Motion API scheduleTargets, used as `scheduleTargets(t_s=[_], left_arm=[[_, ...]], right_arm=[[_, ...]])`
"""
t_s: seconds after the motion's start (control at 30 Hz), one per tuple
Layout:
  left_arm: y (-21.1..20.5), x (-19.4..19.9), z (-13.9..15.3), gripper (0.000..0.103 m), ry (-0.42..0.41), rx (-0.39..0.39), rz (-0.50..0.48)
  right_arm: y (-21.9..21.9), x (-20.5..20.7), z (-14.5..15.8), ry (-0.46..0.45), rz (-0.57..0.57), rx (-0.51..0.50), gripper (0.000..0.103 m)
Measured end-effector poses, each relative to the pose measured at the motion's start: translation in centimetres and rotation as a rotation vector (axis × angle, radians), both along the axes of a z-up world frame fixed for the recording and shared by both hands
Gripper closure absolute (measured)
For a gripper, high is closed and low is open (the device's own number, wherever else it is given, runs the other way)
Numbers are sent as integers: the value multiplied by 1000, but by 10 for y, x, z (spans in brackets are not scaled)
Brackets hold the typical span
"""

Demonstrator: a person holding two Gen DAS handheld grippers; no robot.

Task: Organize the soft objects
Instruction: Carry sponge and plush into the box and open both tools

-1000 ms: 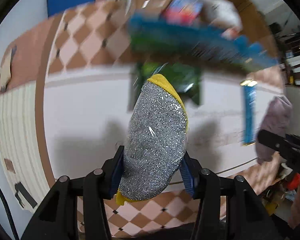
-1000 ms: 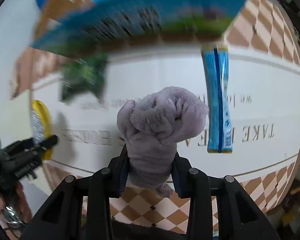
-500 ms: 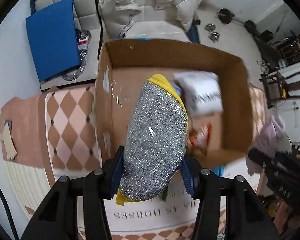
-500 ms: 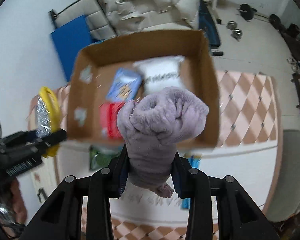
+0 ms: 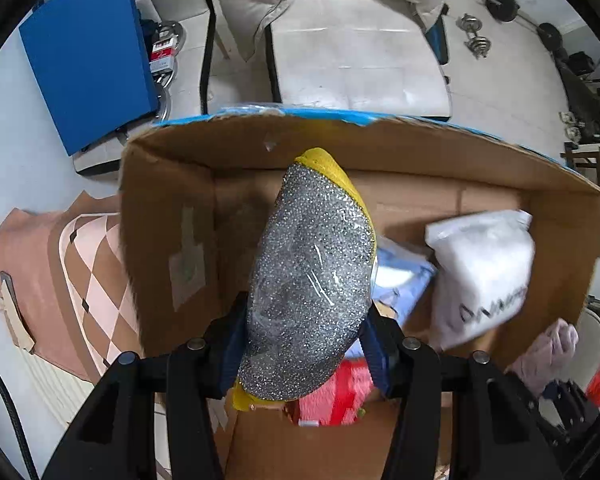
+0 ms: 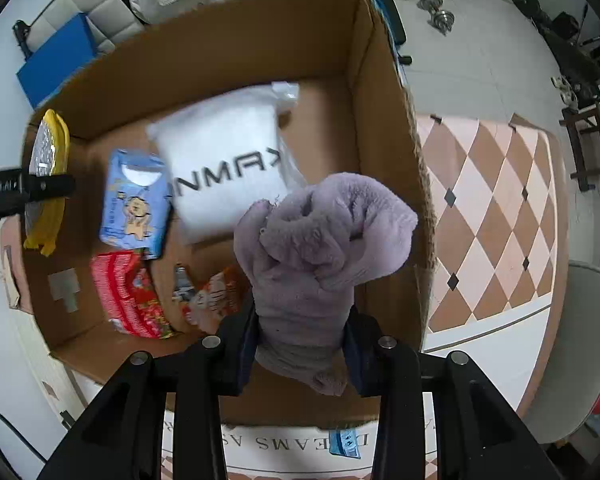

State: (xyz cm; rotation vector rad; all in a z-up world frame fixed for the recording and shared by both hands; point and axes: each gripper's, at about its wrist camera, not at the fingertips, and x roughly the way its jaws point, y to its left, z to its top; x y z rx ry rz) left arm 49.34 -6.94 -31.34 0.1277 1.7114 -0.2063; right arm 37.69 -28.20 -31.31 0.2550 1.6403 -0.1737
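Note:
My left gripper (image 5: 304,344) is shut on a silver glitter sponge with a yellow back (image 5: 310,276) and holds it over the left part of an open cardboard box (image 5: 168,216). My right gripper (image 6: 302,340) is shut on a bunched lilac fleece cloth (image 6: 324,240) above the box's near right corner (image 6: 384,160). The right wrist view shows the sponge (image 6: 46,148) at the box's left wall. The left wrist view shows the cloth (image 5: 548,350) at lower right.
In the box lie a white bag (image 6: 228,168), a pale blue packet (image 6: 134,200), a red packet (image 6: 128,296) and an orange packet (image 6: 216,296). The box stands on a checkered mat (image 6: 496,208). Behind are a white chair (image 5: 352,52), a blue board (image 5: 88,52) and dumbbells (image 6: 440,12).
Both grippers moved forward from over the mat to above the box, each still holding its object. The box interior now fills both views.

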Motion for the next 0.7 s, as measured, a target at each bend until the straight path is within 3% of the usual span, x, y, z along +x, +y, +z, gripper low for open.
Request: scheduleTargets(t_s=[0.23,0.37,0.4,0.43,0.5,0.57,0.7], left_arm=[[-8,7,-15,52,25,48,-18],[-5,8,-13,51,39,10,22],[-5,10,-12,50,39,1,27],[-4,11,-9,46,29,0,29],[-2,14,2,28,-11,1,27],[0,14,12,14,-35,-1,28],[3,7,36,12,-76,-21,18]], right_arm=[[0,2,-20,30,6,2,64],[2,3,-27,63,15,26,60],[3,3,-27,69,23,27,54],[3,3,-27,67,26,24,38],[5,4,-21,54,35,22,18],[7,4,-15,43,38,20,16],[8,4,3,5,43,5,0]])
